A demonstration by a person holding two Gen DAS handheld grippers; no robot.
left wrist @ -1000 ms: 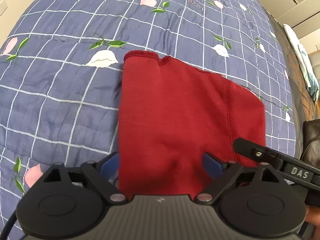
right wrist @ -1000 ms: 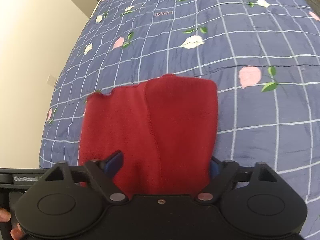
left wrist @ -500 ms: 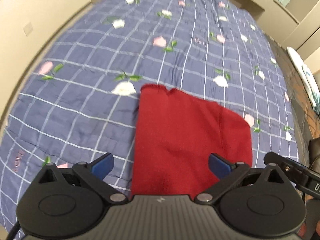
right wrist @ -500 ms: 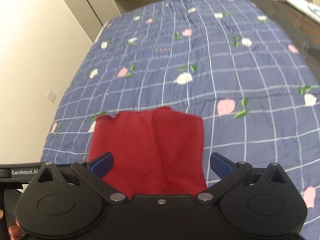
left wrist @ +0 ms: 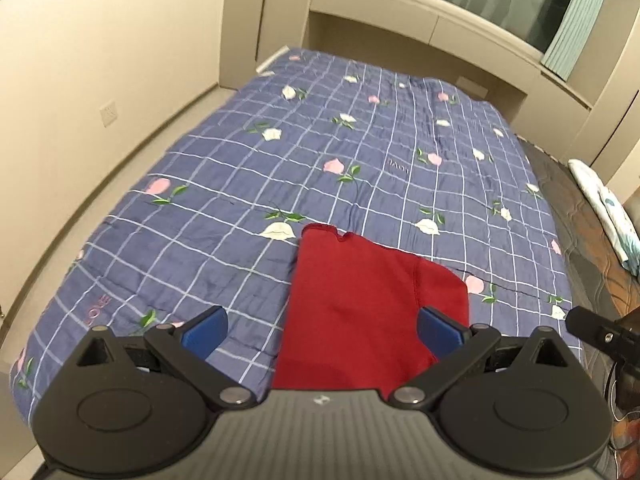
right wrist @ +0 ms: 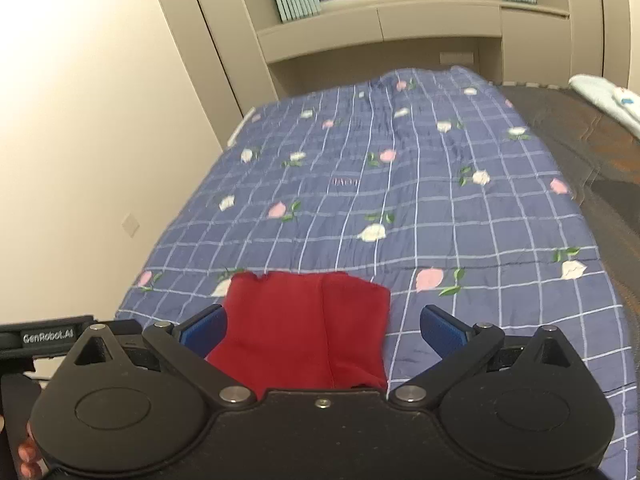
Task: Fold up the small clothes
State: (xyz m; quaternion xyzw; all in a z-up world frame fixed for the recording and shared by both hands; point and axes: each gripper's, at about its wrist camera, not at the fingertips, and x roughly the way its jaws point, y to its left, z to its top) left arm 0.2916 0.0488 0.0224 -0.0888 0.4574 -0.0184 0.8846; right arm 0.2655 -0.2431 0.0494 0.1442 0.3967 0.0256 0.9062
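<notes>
A small red garment [left wrist: 360, 304] lies folded flat on the blue checked quilt [left wrist: 280, 160], near the bed's front edge. It also shows in the right wrist view [right wrist: 304, 328]. My left gripper [left wrist: 320, 330] is open and empty, raised above the garment's near end. My right gripper [right wrist: 322, 328] is open and empty too, raised above the same near end. Neither gripper touches the cloth. The garment's nearest edge is hidden behind both gripper bodies.
The quilt [right wrist: 400, 200] covers the bed, with a beige wall [left wrist: 100, 60] on the left. A dark brown mattress strip [right wrist: 580, 136] with a pale folded cloth [right wrist: 608, 96] lies to the right. Cabinets and a window [right wrist: 380, 20] stand beyond the bed.
Both grippers have pulled up and back from the red garment, so more of the bed and room shows. Their jaws stand wider apart. The garment stays flat on the quilt.
</notes>
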